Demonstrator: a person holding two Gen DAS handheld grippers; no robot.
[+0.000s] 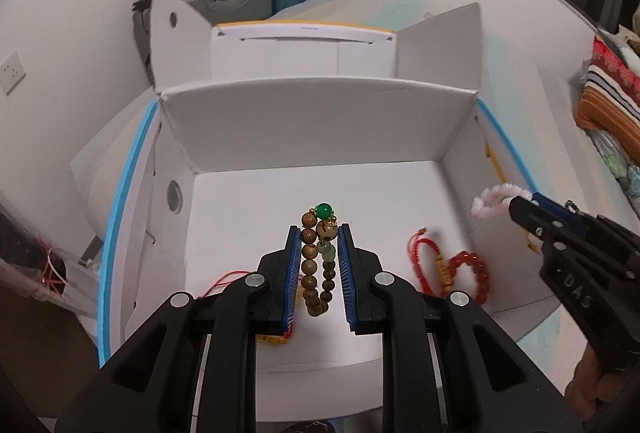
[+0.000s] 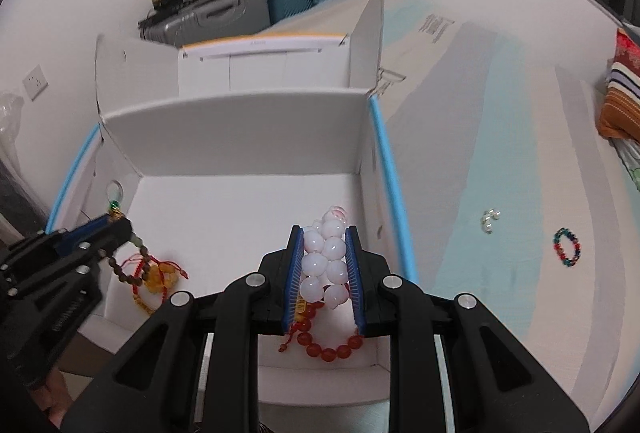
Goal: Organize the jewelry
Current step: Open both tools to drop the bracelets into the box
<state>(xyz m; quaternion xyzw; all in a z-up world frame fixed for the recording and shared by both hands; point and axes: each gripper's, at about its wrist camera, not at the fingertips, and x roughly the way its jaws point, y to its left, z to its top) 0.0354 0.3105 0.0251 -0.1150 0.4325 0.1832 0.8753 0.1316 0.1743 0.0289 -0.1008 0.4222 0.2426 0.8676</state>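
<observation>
From the left wrist view, the left gripper (image 1: 319,233) hangs over the open white box (image 1: 312,129); its blue pads stand narrow, clamped on a wooden bead bracelet (image 1: 318,265) that carries a green bead at the top and a few pale green ones down its right strand; the bracelet's lower loop dangles between the fingers above the box floor. On that floor lie a red cord bracelet (image 1: 426,253) and a red bead bracelet (image 1: 474,269), touching each other near the right wall; a thin red thread and something yellow show at the left finger's base, mostly hidden by the gripper body, so what they are cannot be told. At the right edge the right gripper (image 1: 510,205) reaches in over the box's right wall, holding a pale pink bead bracelet (image 1: 490,199); the hand behind it is cut off by the frame.

From the right wrist view, the right gripper (image 2: 322,233) pinches the pink bracelet (image 2: 326,261) between narrow pads, above the box's near right corner; the red beads (image 2: 330,349) lie below it, partly covered. At left, the left gripper (image 2: 114,223) holds the wooden bracelet (image 2: 128,269), its tips blurred; beneath it a tangle of red cord and amber beads (image 2: 158,279) is hard to sort out. Outside the box, on the pale striped surface (image 2: 460,153), rest a small clear trinket (image 2: 490,220) and a multicoloured bead bracelet (image 2: 567,247), well apart from the box.
</observation>
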